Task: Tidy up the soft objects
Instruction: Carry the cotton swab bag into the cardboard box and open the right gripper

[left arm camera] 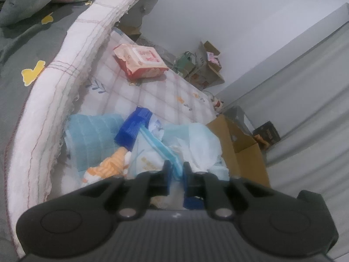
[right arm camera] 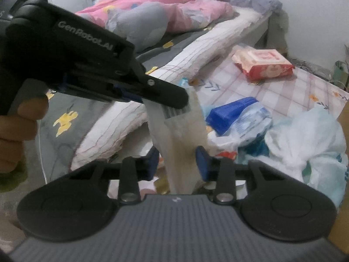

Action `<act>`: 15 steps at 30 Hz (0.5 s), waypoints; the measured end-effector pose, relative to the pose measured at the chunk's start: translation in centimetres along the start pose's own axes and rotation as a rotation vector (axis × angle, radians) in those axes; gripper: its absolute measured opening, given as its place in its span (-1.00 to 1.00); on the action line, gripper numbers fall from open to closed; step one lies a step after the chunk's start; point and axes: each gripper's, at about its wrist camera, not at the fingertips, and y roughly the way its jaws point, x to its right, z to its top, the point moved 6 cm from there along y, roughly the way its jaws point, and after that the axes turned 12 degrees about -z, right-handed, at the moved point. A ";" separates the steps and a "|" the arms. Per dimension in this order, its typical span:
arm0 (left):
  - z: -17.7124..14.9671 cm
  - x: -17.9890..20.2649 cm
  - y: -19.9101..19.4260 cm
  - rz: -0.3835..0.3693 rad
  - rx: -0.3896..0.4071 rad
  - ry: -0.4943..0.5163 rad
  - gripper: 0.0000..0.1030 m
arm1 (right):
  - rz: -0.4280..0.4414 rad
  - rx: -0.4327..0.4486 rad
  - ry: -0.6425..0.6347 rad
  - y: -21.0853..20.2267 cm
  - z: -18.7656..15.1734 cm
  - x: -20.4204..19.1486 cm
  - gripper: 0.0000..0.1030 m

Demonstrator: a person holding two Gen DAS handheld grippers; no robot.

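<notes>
The left gripper point(left arm camera: 176, 168) is clamped on the top edge of a pale flat pack point(right arm camera: 181, 131), which hangs down nearer the camera than the red wipes pack point(right arm camera: 264, 65). The blur hides what the pale pack holds; only a barcode near its top can be made out, not its digits. The right gripper point(right arm camera: 177, 161) has its jaws apart on either side of the pale pack's lower part, and its left pad looks just clear of it. The hand point(right arm camera: 19, 126) on the left gripper is cut off at the frame edge. "GenRobot.AI" reads on that gripper's body. The printing on the wipes pack is too blurred to read. A blue block point(right arm camera: 231, 113) lies half buried in crumpled bags point(right arm camera: 305, 139) in front of the wipes pack.
</notes>
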 end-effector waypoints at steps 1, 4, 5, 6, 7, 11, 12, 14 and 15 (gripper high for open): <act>0.0 0.0 -0.1 -0.013 0.002 0.001 -0.73 | 0.003 0.003 0.015 -0.1 0.0 0.3 -0.49; 0.3 0.2 -0.4 -0.044 0.020 0.016 -0.52 | 0.025 0.005 0.086 -0.2 -0.1 1.9 -0.60; 0.4 0.4 -0.6 -0.051 0.032 0.028 -0.47 | 0.036 -0.002 0.117 -0.2 -0.1 2.6 -0.60; 0.6 0.6 -0.8 -0.054 0.046 0.043 -0.43 | 0.052 -0.013 0.155 -0.1 -0.3 3.3 -0.61; 0.7 0.7 -1.0 -0.050 0.059 0.057 -0.43 | 0.084 -0.029 0.210 0.0 -0.4 4.3 -0.62; 1.1 0.1 -1.4 -0.030 0.085 0.082 -0.43 | 0.179 -0.090 0.431 0.8 -1.2 8.3 -0.65; 1.0 -0.2 -1.3 -0.023 0.078 0.082 -0.43 | 0.199 -0.107 0.473 1.1 -1.5 9.2 -0.65; 0.7 -0.9 -0.7 0.001 0.051 0.095 -0.43 | 0.228 -0.134 0.537 1.6 -2.1 10.6 -0.65; 0.5 -1.3 -0.3 0.014 0.030 0.104 -0.43 | 0.233 -0.152 0.560 1.9 -2.4 11.2 -0.65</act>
